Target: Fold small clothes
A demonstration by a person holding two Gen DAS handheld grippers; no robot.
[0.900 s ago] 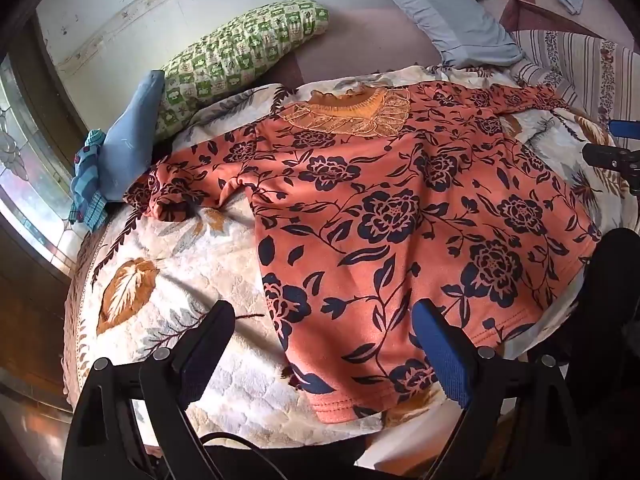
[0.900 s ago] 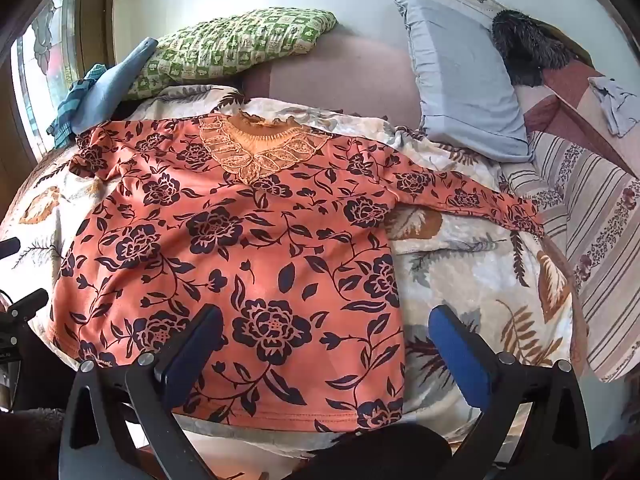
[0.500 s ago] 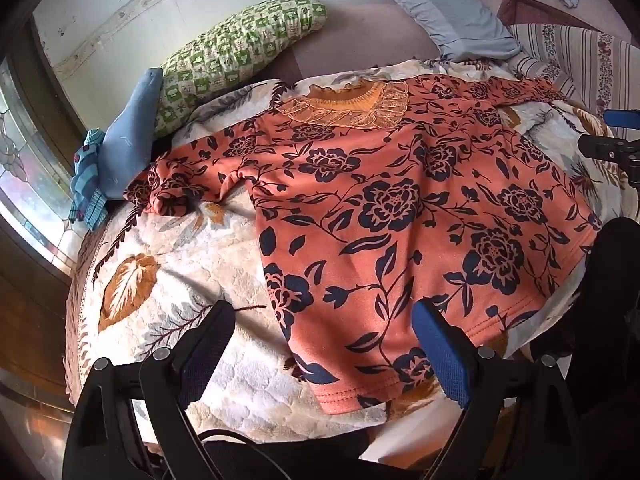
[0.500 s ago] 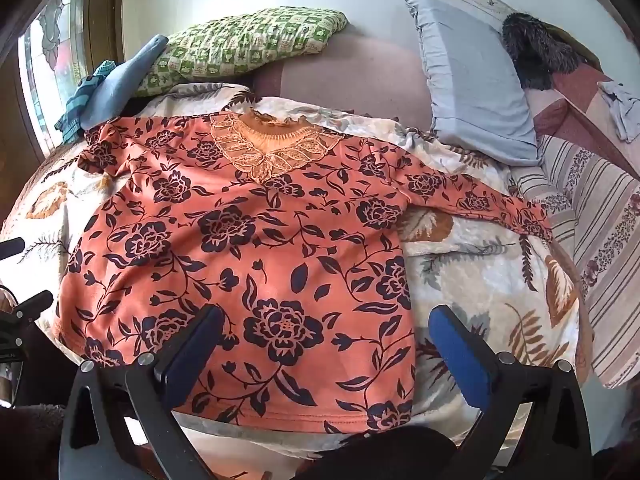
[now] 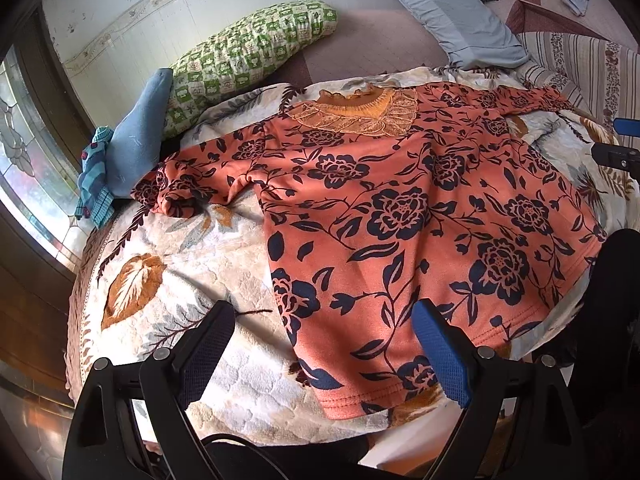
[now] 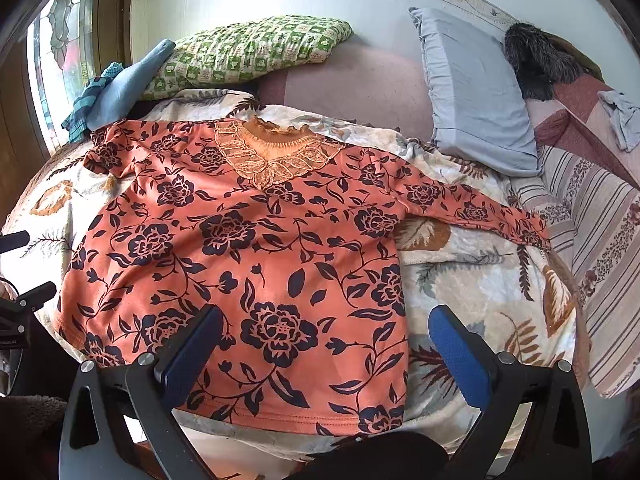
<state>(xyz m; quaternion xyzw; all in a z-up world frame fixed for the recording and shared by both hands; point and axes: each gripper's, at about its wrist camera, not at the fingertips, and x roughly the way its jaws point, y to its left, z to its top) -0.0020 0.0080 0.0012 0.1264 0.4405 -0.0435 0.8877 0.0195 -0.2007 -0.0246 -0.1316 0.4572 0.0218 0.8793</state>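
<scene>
Top (image 5: 404, 216) lies flat, front up, on the bed's leaf-print blanket (image 5: 168, 264); hem at the near edge, lace collar (image 6: 276, 156) toward the pillows. One sleeve (image 6: 480, 212) stretches straight out over the blanket; the other sleeve (image 5: 176, 192) is bunched beside a blue cloth (image 5: 136, 144).

Change over the last second: both views have drawn slightly nearer the hem; top itself unmoved. No fold made yet.

Left tool (image 5: 324, 344): jaws fully apart, empty, over the hem corner. Right tool (image 6: 324, 348): jaws fully apart, empty, over the opposite hem corner.

Judgement: approach phase; bunched sleeve probably needs straightening before the first fold.
</scene>
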